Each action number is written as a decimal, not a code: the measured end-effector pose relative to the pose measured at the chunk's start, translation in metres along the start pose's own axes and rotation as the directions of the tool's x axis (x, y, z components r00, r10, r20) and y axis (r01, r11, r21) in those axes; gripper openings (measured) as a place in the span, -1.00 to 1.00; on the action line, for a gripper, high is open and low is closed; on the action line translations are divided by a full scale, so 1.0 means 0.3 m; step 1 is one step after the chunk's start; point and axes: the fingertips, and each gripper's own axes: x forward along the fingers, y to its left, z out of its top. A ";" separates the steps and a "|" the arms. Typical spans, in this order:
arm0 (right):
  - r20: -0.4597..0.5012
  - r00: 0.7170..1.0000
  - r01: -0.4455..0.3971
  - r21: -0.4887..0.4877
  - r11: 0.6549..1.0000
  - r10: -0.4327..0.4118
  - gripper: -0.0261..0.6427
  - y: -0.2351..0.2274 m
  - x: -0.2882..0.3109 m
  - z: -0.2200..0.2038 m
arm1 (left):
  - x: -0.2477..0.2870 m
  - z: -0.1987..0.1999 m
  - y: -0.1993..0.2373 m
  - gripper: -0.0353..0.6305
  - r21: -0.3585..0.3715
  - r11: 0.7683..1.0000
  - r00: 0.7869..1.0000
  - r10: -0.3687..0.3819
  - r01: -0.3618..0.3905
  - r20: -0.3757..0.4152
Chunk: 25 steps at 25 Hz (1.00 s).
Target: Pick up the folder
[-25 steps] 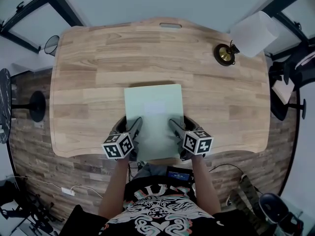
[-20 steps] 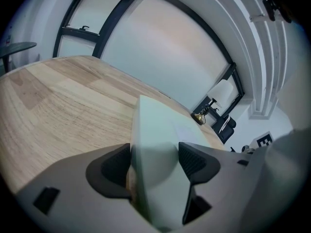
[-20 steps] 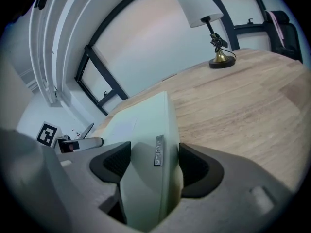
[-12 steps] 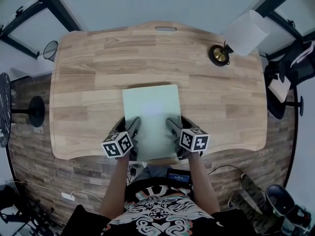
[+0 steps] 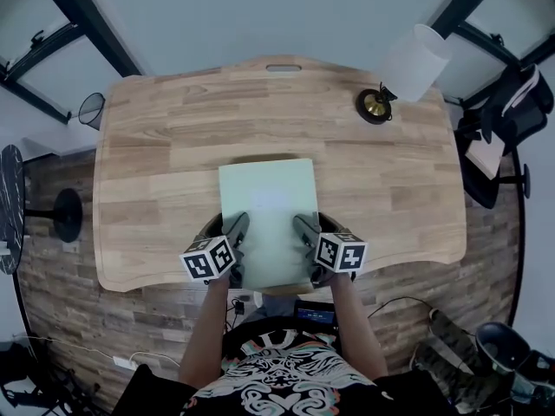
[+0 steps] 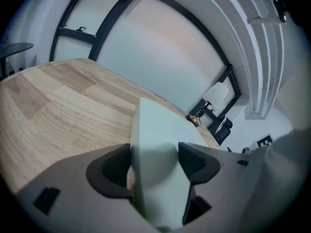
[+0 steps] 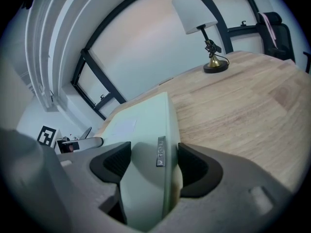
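A pale green folder (image 5: 267, 202) lies lengthwise on the wooden desk (image 5: 165, 137), its near end at the desk's front edge. My left gripper (image 5: 236, 232) is shut on the folder's near left side and my right gripper (image 5: 303, 230) on its near right side. In the left gripper view the folder (image 6: 153, 130) fills the gap between the dark pads, with the left gripper (image 6: 154, 161) clamped on it. The right gripper view shows the same: the folder (image 7: 143, 123), with a small metal clip on its edge, is pinched by the right gripper (image 7: 154, 161). I cannot tell whether its far end rests on the desk.
A lamp with a brass base (image 5: 375, 104) and white shade (image 5: 414, 61) stands at the desk's far right corner. A cable slot (image 5: 284, 68) sits in the far edge. An office chair (image 5: 507, 111) is to the right, a black round stand (image 5: 65, 215) to the left.
Both grippers stay shut on the folder's near end. The head view has shifted a little; the folder and grippers hold nearly the same place on the desk.
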 end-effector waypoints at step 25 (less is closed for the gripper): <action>0.172 0.985 0.026 -0.058 0.998 -0.015 -0.05 0.158 -0.252 0.081 | -0.216 0.114 -0.168 -0.02 0.103 0.992 0.990 -0.082 0.071 0.111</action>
